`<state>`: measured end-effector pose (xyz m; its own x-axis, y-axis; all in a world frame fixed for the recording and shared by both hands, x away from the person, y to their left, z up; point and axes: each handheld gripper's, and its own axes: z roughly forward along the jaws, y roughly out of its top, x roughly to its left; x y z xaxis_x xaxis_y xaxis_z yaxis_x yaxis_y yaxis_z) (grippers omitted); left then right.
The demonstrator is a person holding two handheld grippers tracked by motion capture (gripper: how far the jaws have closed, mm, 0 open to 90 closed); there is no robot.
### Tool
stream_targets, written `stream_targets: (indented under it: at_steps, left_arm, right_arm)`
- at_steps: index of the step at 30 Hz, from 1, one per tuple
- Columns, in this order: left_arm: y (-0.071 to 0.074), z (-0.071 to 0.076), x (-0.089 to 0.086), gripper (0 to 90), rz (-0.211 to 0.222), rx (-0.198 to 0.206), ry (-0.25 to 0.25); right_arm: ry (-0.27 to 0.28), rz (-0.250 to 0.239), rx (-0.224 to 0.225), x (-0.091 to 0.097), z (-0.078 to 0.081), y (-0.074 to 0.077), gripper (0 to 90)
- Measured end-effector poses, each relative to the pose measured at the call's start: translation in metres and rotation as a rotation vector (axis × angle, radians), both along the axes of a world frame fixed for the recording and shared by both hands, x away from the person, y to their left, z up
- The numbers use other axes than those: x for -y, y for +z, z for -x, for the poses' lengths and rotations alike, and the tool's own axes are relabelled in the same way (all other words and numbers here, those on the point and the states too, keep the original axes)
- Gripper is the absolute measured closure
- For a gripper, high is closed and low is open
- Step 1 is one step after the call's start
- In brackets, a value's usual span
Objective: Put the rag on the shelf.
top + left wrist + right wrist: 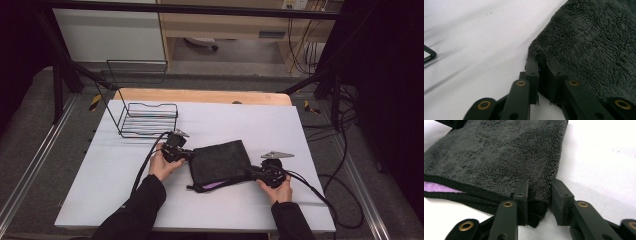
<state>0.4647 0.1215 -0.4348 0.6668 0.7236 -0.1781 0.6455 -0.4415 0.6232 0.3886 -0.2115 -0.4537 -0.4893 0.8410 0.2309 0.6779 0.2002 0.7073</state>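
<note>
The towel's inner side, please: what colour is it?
Purple, clearest in the right gripper view.

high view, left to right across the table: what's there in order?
wire rack → left gripper, shut on the towel's left corner → dark towel → right gripper, closed on the towel's right corner
</note>
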Motion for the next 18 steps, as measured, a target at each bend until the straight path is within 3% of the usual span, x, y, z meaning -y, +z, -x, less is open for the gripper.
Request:
stream_targets:
  at_steps: [7,11,18]
  left_arm:
    - [0.01,0.009,-0.003,83.8,0.011,0.001,0.017]
    - [0.016,0.017,-0.007,84.0,0.02,0.01,0.003]
    - [0.024,0.042,-0.016,84.0,0.039,0.022,-0.003]
  right_arm:
    - [0.018,-0.016,-0.017,0.001,-0.003,0.003,82.5]
    - [0.033,0.03,-0.005,-0.004,-0.007,0.008,83.6]
    - [0.06,0.048,0.0,-0.008,-0.019,0.015,84.0]
